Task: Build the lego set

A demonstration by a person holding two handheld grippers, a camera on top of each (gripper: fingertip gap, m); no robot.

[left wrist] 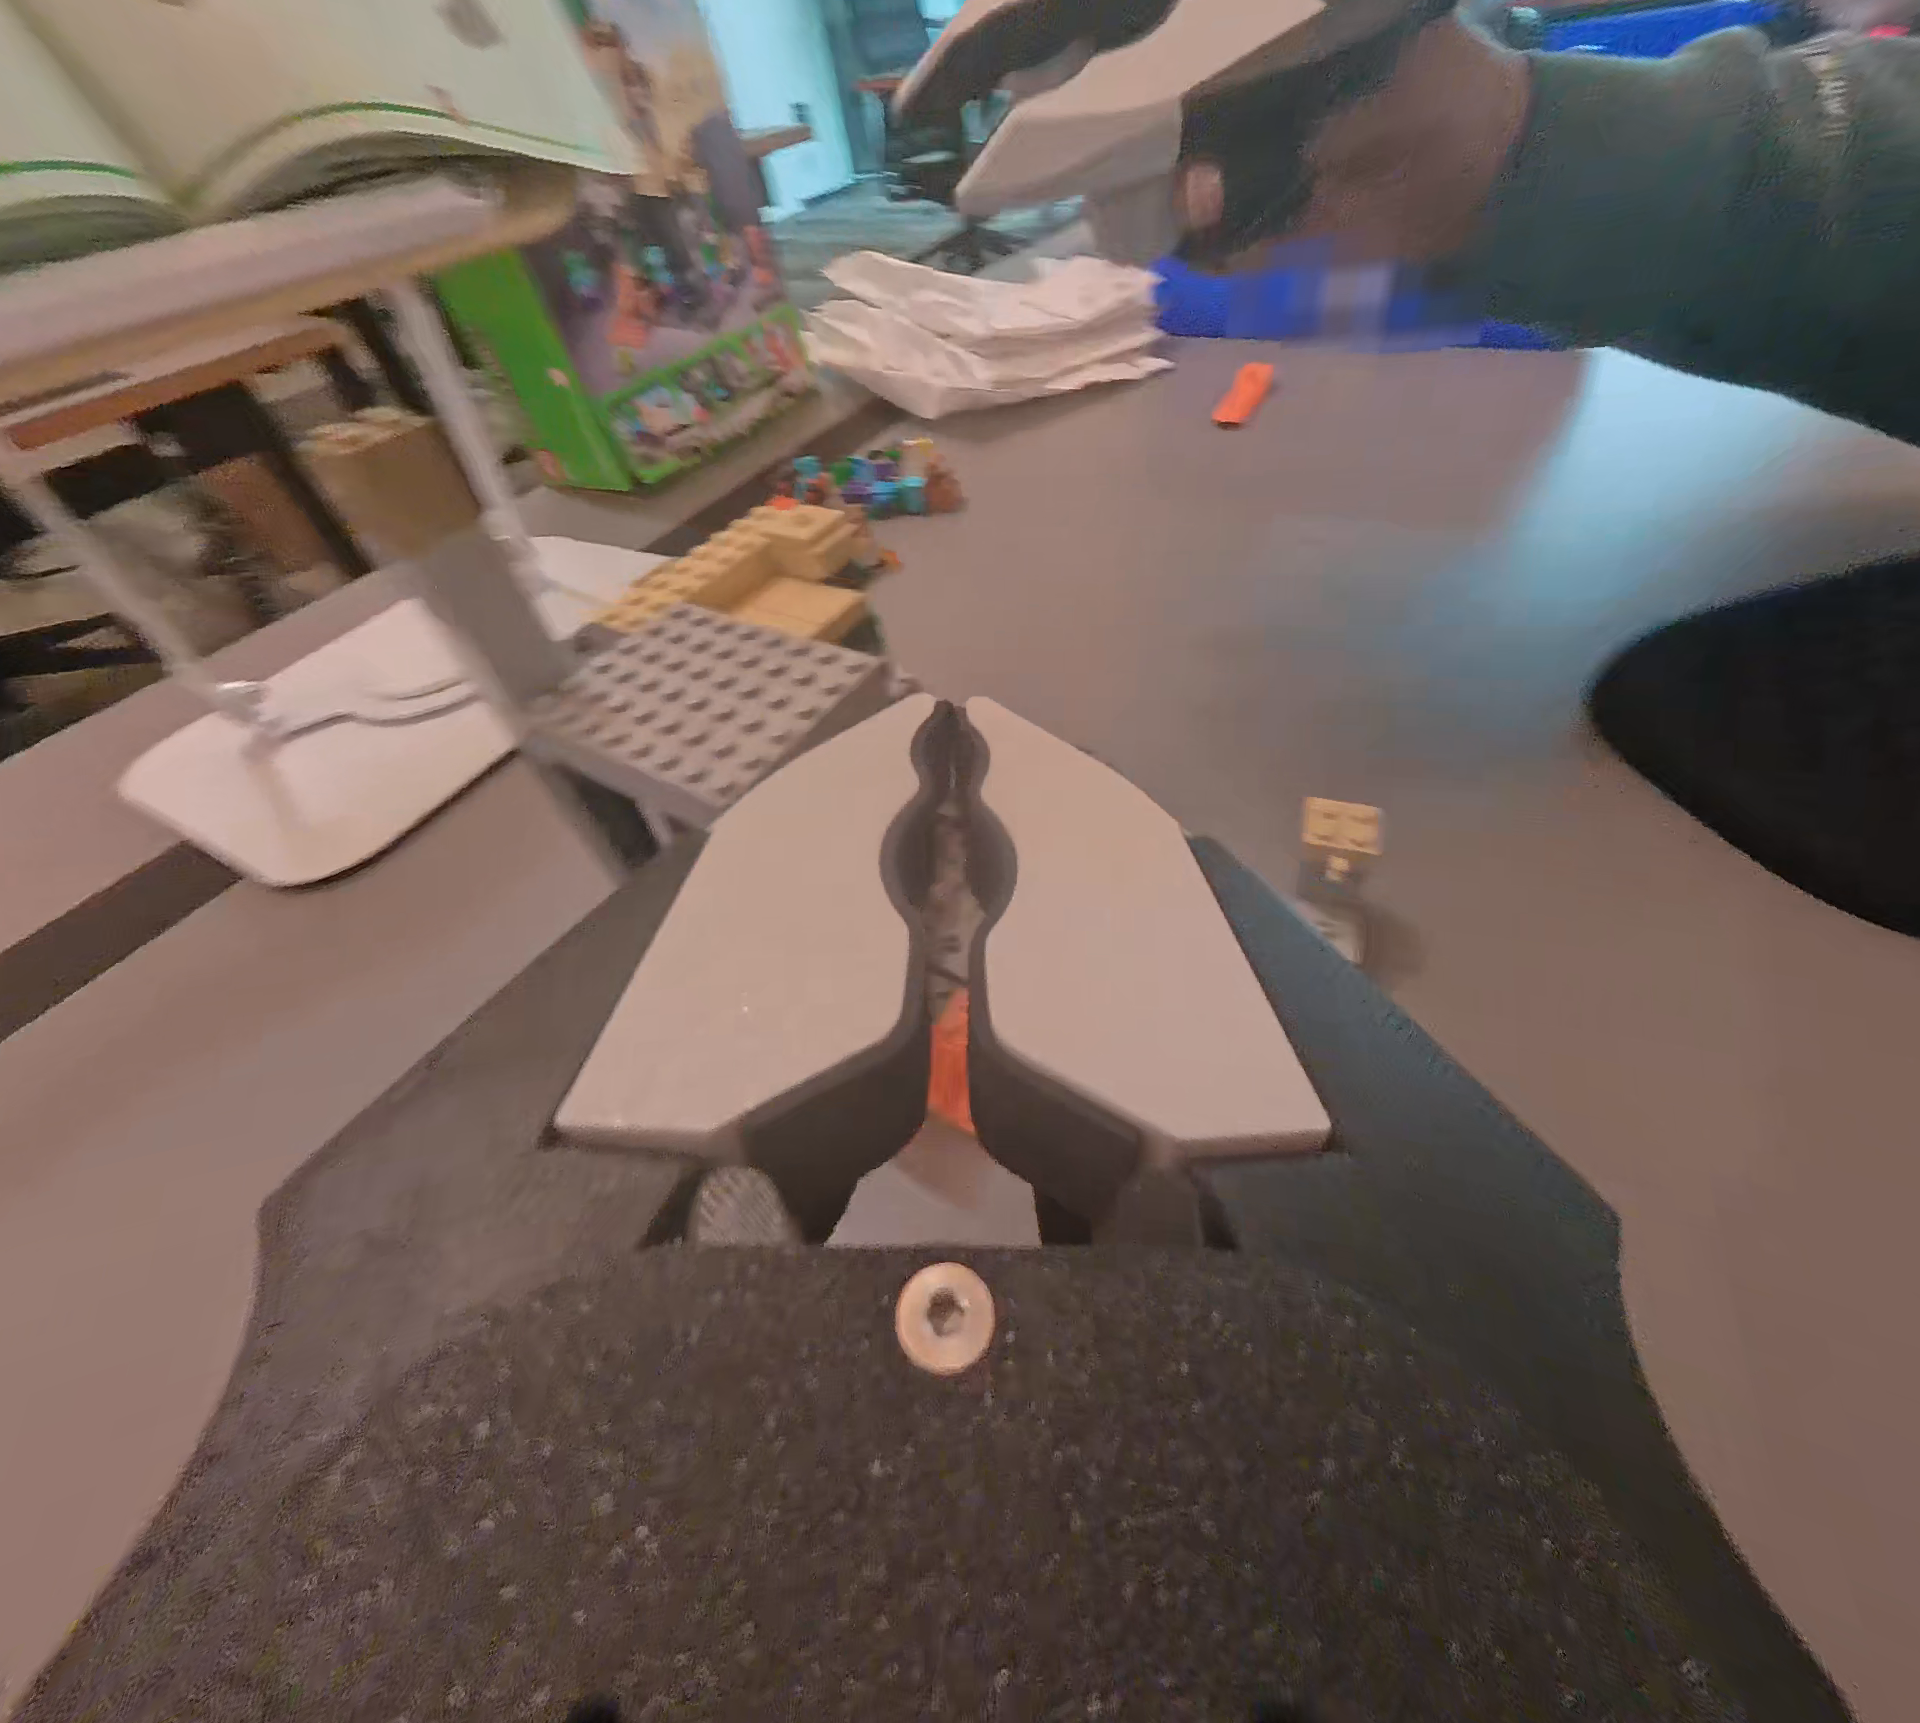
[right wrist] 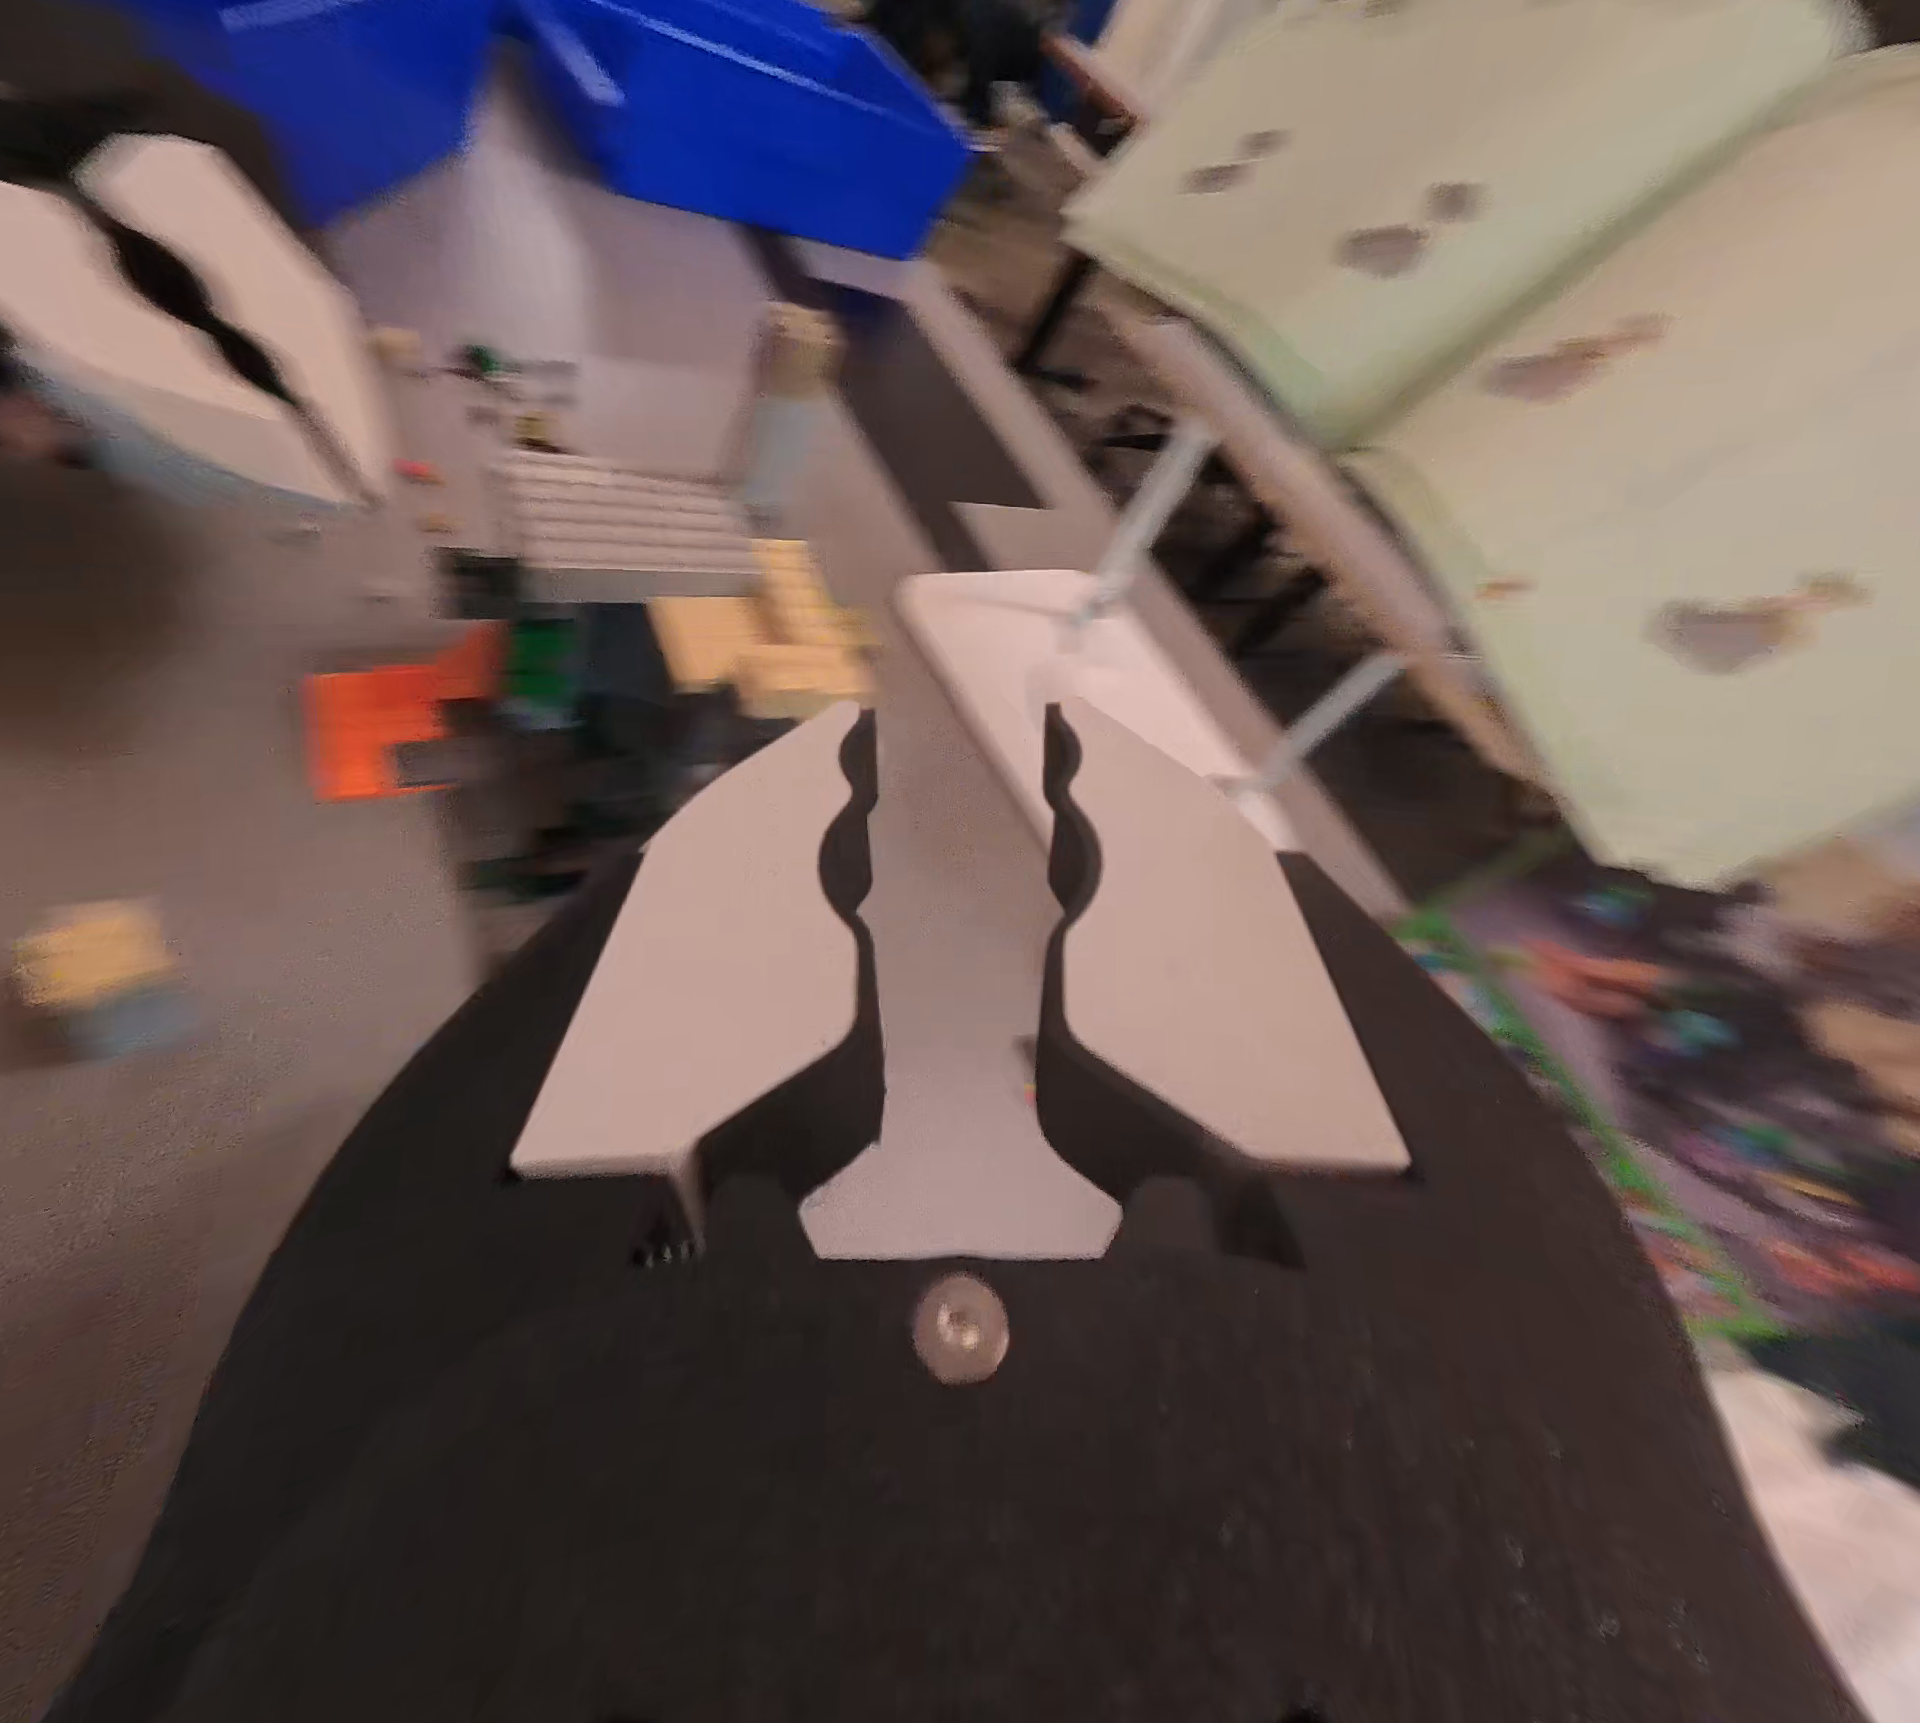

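Note:
My left gripper (left wrist: 951,709) is shut, fingertips touching, low over the grey table (left wrist: 1247,634). I see nothing held at its tips. A bit of orange (left wrist: 951,1065) shows through the slit lower between its fingers. A grey studded baseplate (left wrist: 707,717) lies just ahead to its left, with a tan brick build (left wrist: 774,567) behind it. The left gripper also shows shut in the right wrist view (right wrist: 177,302). My right gripper (right wrist: 956,717) is open and empty in the air, over the white stand base (right wrist: 997,634). It shows open at the top of the left wrist view (left wrist: 935,135).
An open booklet (left wrist: 260,63) rests on a stand with a white base (left wrist: 312,769). A green box (left wrist: 644,323), white paper bags (left wrist: 987,323), small coloured bricks (left wrist: 873,478), an orange piece (left wrist: 1242,395) and a tan-headed figure (left wrist: 1340,852) are on the table. Blue bins (right wrist: 675,63) stand behind. The left gripper's tips are roughly 15 centimeters from the right gripper's.

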